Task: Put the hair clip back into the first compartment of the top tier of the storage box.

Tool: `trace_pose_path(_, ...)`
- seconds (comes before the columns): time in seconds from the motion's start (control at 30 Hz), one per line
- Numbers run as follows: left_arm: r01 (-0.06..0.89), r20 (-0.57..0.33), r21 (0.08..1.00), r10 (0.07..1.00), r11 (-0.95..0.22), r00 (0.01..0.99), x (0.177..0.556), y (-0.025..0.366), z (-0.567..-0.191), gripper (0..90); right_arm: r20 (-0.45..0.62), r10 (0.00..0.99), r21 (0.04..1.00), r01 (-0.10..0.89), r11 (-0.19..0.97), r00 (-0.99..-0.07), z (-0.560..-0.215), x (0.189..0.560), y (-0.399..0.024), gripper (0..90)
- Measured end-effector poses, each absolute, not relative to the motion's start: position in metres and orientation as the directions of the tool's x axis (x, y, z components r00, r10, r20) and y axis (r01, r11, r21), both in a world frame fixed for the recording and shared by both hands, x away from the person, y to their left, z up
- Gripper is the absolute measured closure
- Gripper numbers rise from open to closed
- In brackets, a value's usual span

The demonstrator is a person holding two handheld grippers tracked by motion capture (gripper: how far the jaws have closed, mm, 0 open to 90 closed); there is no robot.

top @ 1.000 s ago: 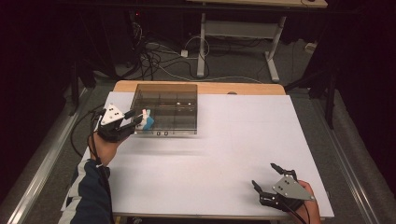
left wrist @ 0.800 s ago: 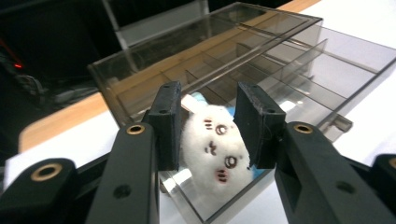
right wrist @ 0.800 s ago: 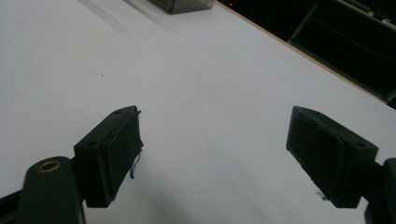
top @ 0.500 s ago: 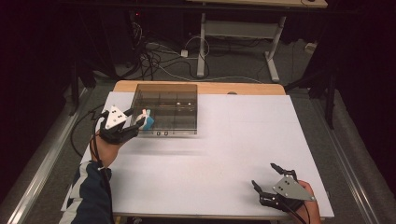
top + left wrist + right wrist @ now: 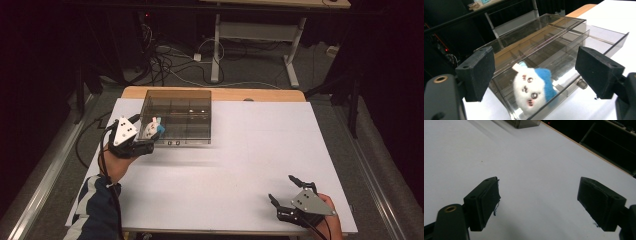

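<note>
Compared with one second ago, the left gripper (image 5: 142, 144) has drawn back a little toward the person, away from the clear box (image 5: 192, 102). The plush toy (image 5: 534, 87), white with a blue side, now lies in the box's near corner, at about ten o'clock on the white table (image 5: 250, 165). The left jaws stand wide apart and hold nothing; the toy sits between and beyond them. The right gripper (image 5: 287, 197) rests at five o'clock, also wide open and empty. I think the step is releasing the toy. To do it well, lift the gripper straight back, keeping the jaws spread so they do not catch the plush or the thin wall.
</note>
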State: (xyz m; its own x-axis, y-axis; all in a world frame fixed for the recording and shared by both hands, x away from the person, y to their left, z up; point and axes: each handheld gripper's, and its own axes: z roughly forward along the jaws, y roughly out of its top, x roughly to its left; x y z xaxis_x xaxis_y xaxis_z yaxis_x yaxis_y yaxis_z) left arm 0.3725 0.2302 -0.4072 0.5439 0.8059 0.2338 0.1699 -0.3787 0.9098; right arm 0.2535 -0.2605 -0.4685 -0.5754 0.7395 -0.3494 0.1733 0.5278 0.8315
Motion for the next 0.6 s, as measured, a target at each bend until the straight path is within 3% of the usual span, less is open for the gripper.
trace_pose_path(0.6,0.090,0.247,0.924,0.758,-0.372,0.603,0.345,0.205,-0.404,15.7,-0.342,0.740,0.835,0.174,0.522,-0.579,-0.468,0.253,-0.259,18.4)
